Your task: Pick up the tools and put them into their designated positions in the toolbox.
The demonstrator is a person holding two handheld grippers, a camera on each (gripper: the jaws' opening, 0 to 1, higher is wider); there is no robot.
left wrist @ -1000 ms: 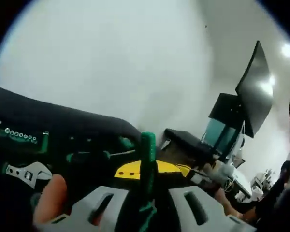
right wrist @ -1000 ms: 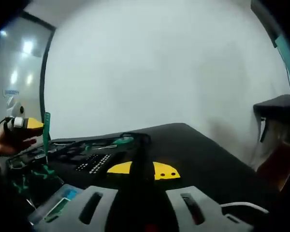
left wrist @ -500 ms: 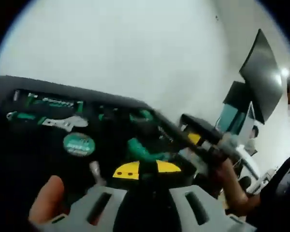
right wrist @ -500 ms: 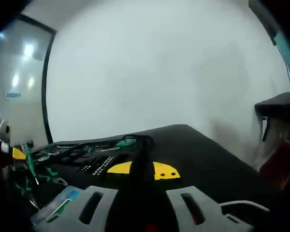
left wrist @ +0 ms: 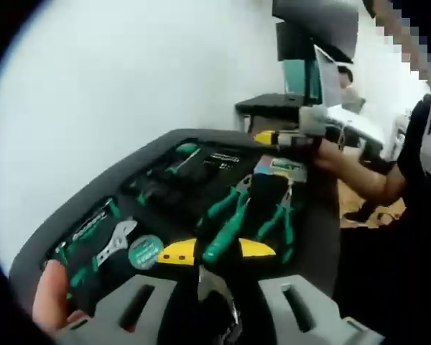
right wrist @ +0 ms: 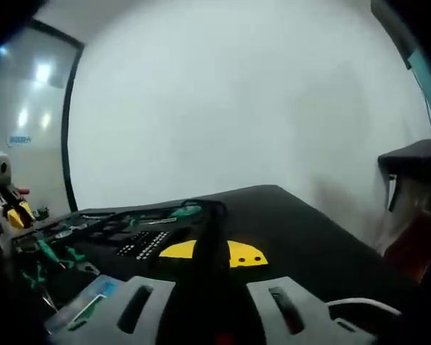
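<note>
Filling most of the left gripper view, the open toolbox (left wrist: 72, 215) already seats a wrench (left wrist: 116, 241), a round tape (left wrist: 145, 252) and green-handled pliers (left wrist: 237, 215), so most slots look served. The left gripper (left wrist: 217, 302) pinches a thin metal tool (left wrist: 217, 291), yet unplaced; I cannot tell how the right gripper (right wrist: 214, 302) stands.

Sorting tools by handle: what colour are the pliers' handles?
Green; the pliers show best in the left gripper view.

Open black toolbox (right wrist: 223, 215) with green-handled tools (right wrist: 174, 211), right gripper (right wrist: 212, 302) fingers (right wrist: 133, 305) low before it.
</note>
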